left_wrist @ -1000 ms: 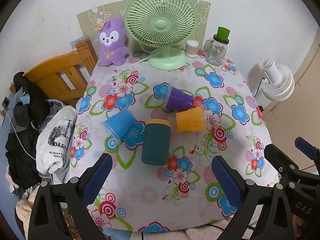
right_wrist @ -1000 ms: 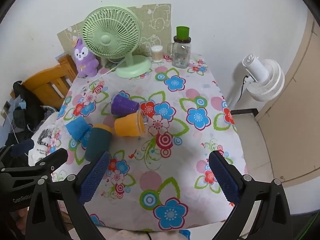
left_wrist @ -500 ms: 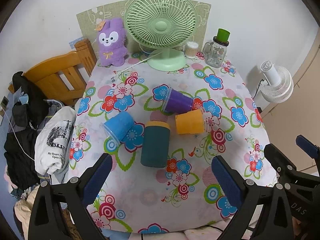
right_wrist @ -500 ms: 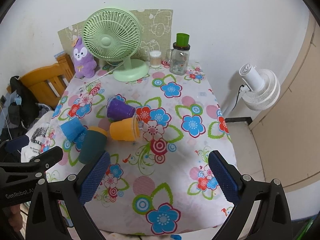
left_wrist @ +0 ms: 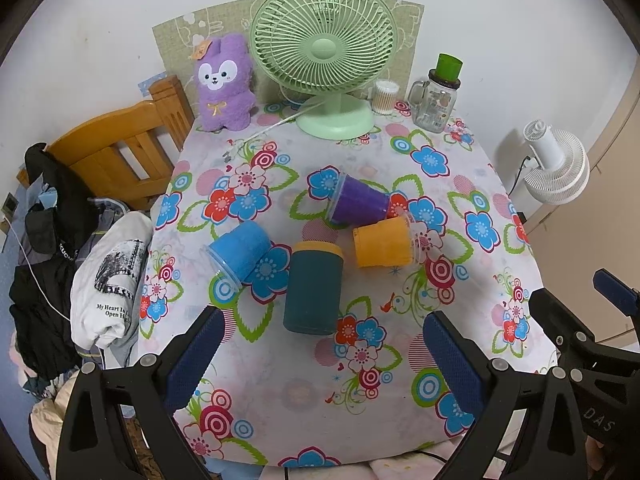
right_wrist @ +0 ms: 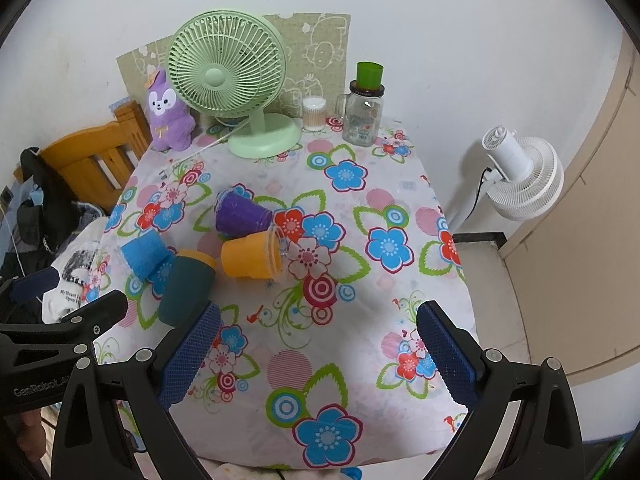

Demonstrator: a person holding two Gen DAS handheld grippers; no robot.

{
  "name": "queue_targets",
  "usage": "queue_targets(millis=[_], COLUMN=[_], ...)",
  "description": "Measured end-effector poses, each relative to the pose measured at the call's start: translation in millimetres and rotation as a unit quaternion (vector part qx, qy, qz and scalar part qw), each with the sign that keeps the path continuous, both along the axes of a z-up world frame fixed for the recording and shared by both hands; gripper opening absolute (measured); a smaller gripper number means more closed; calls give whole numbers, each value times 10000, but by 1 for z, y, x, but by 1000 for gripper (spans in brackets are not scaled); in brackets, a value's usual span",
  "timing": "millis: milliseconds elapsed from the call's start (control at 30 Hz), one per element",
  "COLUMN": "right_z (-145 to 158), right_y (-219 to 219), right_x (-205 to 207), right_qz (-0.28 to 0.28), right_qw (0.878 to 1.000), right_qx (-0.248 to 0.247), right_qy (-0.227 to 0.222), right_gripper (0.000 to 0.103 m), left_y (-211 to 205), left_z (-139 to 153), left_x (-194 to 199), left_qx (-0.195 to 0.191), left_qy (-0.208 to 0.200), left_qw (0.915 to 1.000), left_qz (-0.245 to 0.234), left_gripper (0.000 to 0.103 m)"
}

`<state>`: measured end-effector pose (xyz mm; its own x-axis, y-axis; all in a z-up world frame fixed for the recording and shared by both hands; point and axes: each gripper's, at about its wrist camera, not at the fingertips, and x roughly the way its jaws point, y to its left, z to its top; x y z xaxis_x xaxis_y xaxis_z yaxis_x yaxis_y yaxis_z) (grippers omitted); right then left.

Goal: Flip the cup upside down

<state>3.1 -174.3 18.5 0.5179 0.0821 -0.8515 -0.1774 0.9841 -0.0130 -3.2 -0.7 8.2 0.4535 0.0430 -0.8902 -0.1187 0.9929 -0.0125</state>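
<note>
Left wrist view, left gripper [left_wrist: 318, 354]: fingers spread wide, nothing between them, hovering over the near edge of the table.
Left wrist view, cups: four lie on their sides just ahead of the fingertips. The teal cup [left_wrist: 313, 287] sits dead centre beyond the gap; the blue cup [left_wrist: 238, 249] is ahead of the left finger, touching it or very nearly; the orange cup [left_wrist: 383, 242] is ahead and right; the purple cup [left_wrist: 360, 201] is farthest.
Left wrist view, why so: the open stance lined up on the teal cup looks like a readying for a grasp, I'd judge; no cup is flipped yet.
Right wrist view, right gripper [right_wrist: 318, 354]: fingers likewise wide apart and empty.
Right wrist view, cups: the cluster lies ahead and left of the left finger; the teal cup is partly hidden behind that fingertip, while the orange one's mouth faces right.
Right wrist view, partner: the left gripper's body shows at far left.
Surface: a flowered tablecloth [right_wrist: 352, 264], soft, so cups may roll.
Room: green fan [right_wrist: 228, 80], purple plush [left_wrist: 225, 82] and glass jar [right_wrist: 364, 114] against the back wall; white fan [right_wrist: 524, 176] on the floor to the right; wooden chair [left_wrist: 116, 148] with clothes to the left.
</note>
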Motion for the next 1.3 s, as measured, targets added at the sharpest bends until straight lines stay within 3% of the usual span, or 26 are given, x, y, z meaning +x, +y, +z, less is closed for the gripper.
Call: queue_targets(millis=[567,1300], right_z=[-7,-47], right_y=[1,12], right_x=[8,96], right_qz=[52,361], right_qw=[9999,9976], right_qx=[-3,-112], right_qy=[153,582], right_gripper=[100,100], left_y=[0,-2], left_z=[-3,-43], left_x=[1,102], left_qx=[46,290], left_qy=[33,448], left_qw=[10000,9974], left_qz=[-44,-490], left_gripper=[101,101])
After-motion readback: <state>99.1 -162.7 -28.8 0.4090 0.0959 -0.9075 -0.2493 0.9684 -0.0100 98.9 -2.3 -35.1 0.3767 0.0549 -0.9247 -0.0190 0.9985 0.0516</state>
